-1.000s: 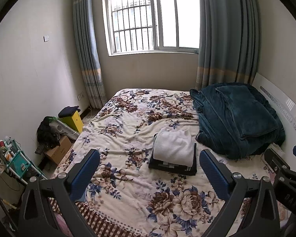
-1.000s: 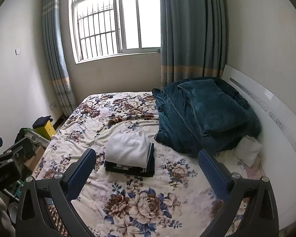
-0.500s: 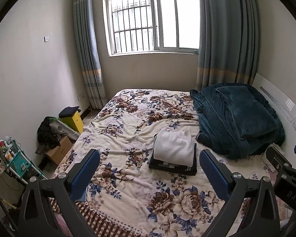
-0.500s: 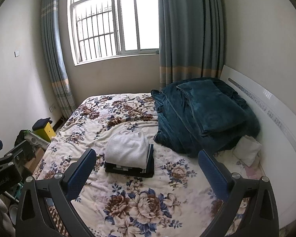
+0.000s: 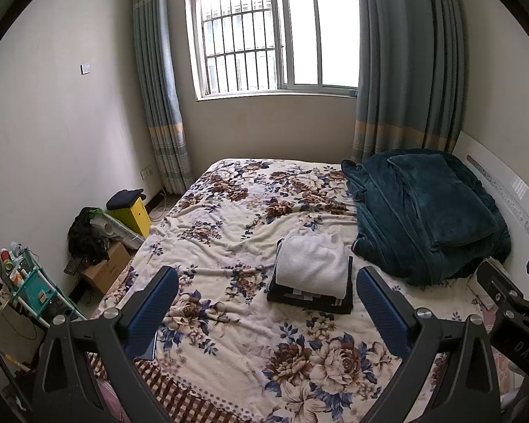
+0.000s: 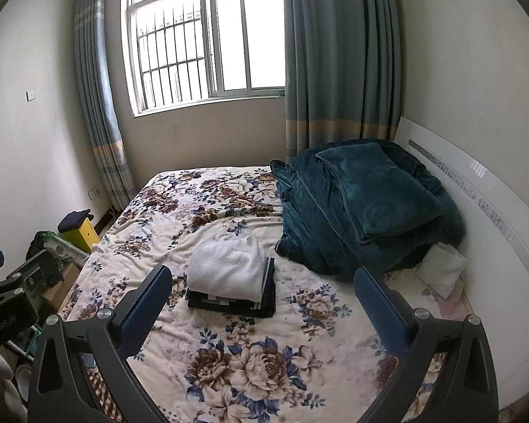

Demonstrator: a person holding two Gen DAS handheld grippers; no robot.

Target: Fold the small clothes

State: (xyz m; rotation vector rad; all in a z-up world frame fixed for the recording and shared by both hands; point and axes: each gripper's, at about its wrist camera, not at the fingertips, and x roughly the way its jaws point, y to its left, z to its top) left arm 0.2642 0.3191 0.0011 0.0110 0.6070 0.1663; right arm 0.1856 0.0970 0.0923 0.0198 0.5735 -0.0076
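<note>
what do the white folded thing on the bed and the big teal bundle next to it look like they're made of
White folded garment: soft looped or fleecy fabric, likely terry or plush, judging by its nubbly matte surface. Teal blanket: thick plush fleece, going by its faint velvety sheen and a piped edge.

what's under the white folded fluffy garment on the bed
The white fluffy folded garment lies on a stack of dark folded clothes, with a white-striped edge showing. How many pieces are stacked, and their middles, are covered. The stack rests on the floral bedspread.
</note>
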